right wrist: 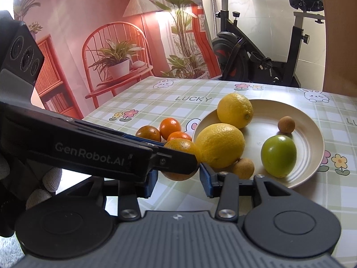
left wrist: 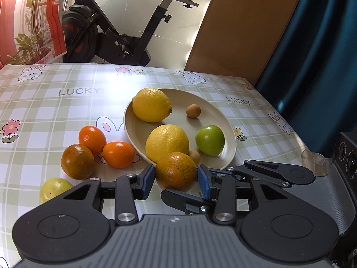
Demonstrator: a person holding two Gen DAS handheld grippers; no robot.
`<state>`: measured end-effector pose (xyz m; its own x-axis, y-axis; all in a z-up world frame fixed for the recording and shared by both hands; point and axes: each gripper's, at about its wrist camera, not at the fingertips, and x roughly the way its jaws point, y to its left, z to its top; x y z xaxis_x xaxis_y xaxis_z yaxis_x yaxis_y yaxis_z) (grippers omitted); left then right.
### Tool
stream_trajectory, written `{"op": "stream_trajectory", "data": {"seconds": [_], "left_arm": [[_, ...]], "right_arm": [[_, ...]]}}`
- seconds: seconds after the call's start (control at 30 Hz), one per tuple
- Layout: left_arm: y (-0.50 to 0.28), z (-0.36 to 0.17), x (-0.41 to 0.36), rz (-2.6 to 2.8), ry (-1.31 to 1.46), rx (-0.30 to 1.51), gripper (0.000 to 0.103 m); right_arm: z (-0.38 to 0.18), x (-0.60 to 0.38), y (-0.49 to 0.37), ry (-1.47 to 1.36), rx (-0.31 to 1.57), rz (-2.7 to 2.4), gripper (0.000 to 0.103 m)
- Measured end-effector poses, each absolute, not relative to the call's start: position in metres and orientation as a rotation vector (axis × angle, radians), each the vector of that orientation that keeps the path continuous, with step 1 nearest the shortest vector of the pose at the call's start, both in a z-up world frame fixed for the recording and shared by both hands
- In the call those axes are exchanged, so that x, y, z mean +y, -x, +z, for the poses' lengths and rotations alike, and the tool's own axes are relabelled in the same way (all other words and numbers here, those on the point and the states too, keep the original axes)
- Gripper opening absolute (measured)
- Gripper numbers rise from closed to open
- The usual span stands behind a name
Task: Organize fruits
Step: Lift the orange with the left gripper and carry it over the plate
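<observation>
The left gripper (left wrist: 175,176) is clenched on a speckled orange (left wrist: 175,171), both blue pads pressing its sides, just at the near rim of the cream plate (left wrist: 214,109). The right gripper (right wrist: 178,179) reaches in from the other side; from its own camera the left gripper's finger crosses in front, so I cannot tell whether its pads touch the same orange or merely flank it. The likely step is carrying this orange onto the plate, so it should be lifted clear of the rim and set down softly, because round fruit rolls. The plate already holds two lemons (left wrist: 167,143), a green fruit (left wrist: 210,140) and small brown fruits (left wrist: 193,110); the best open room lies between the brown fruit and the far rim. Three more oranges (left wrist: 92,139) and a pale yellow fruit (left wrist: 54,188) sit on the worktop (left wrist: 55,111) left of the plate. The worktop's right edge is close to the plate.
</observation>
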<state>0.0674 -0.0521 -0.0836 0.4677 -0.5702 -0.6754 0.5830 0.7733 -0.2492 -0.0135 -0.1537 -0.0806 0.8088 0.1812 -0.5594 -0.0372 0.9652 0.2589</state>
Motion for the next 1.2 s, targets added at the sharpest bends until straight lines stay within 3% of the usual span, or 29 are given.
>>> {"op": "stream_trajectory", "data": {"seconds": [0.6, 1.2], "left_arm": [[-0.073, -0.094, -0.13, -0.765, -0.033, 0.855, 0.045], [-0.1, -0.102, -0.139, -0.668, -0.055, 0.858, 0.045]], "right_arm": [[-0.08, -0.214, 0.038, -0.256, 0.633, -0.017, 0.044], [-0.094, -0.227, 0.007, -0.26, 0.645, -0.007, 0.044]]}}
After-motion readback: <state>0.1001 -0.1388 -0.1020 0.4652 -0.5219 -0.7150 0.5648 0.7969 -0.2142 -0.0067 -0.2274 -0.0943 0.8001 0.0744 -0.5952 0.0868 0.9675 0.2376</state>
